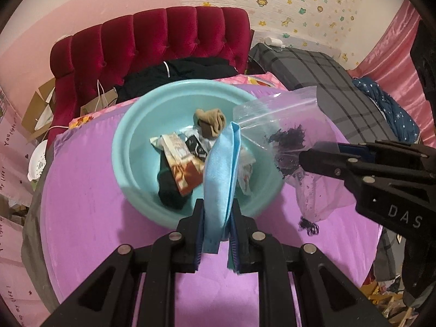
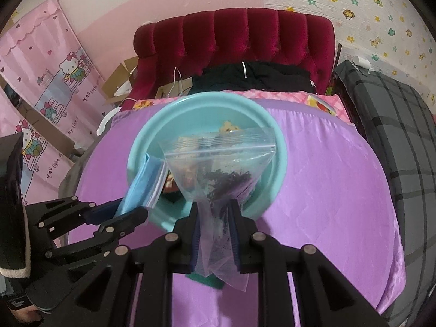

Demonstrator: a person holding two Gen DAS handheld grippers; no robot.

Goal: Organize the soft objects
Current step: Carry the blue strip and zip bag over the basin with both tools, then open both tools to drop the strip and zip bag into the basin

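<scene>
Black tongs of the left gripper (image 1: pixel 216 212) fill the bottom of the left wrist view, pressed onto a folded light-blue cloth (image 1: pixel 222 174) that stands up between the blue pads. Behind the cloth sits a turquoise plastic basin (image 1: pixel 128 136) on a purple satin sheet (image 1: pixel 87 204). Inside the basin lie a tan rolled sock (image 1: pixel 209 122), a red and cream printed packet (image 1: pixel 182 169) and a black fabric piece (image 1: pixel 170 190). To the right, the right gripper (image 1: pixel 308 160), marked "DAS" in pale letters on its body, pinches a clear zip bag (image 1: pixel 275 120) with dark purple scraps inside; the bag's mouth touches the top of the blue cloth. A crimson tufted headboard (image 1: pixel 163 35) stands behind, with black clothing in front of it, and a grey plaid blanket (image 1: pixel 327 81) at right.

From the right wrist view, the right gripper (image 2: pixel 215 218) is closed on the lower part of the zip bag (image 2: pixel 218 158), which hangs over the basin (image 2: pixel 275 141). At left, the left gripper (image 2: pixel 133 212) clamps the blue cloth (image 2: pixel 141 179), its upper edge meeting the bag's zip strip. Pink Hello Kitty wall hangings (image 2: pixel 54 81) carry writing that begins "YOU light"; the rest is too small to read. Star and animal stickers dot the white wall (image 2: pixel 368 13).
</scene>
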